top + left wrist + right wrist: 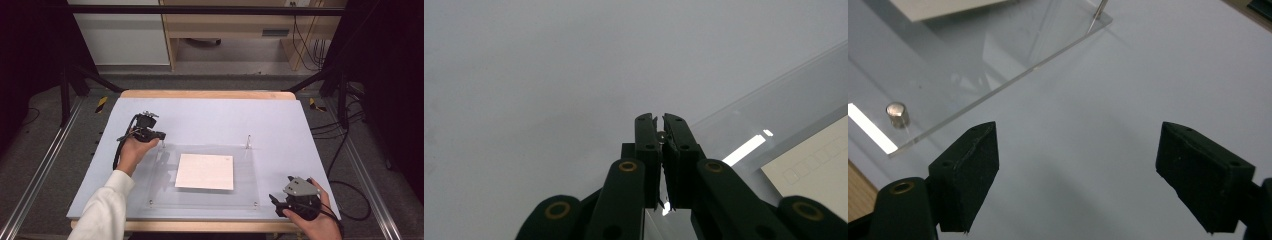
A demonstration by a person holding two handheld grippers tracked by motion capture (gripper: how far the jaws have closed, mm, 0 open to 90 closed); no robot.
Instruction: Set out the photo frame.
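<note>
Right gripper (278, 204) waits released near the clear plate (245, 192), while left gripper (161, 137), clenched on a corner screw (662, 135), could slip off it.

One clear rectangular acrylic plate (200, 197); one white square paper sheet (205, 171) beneath it. Small metal corner fasteners: four (one stud (897, 114) close by, one thin pin (248, 141) upright at the far corner). Black two-jaw handheld grippers: two.
</note>
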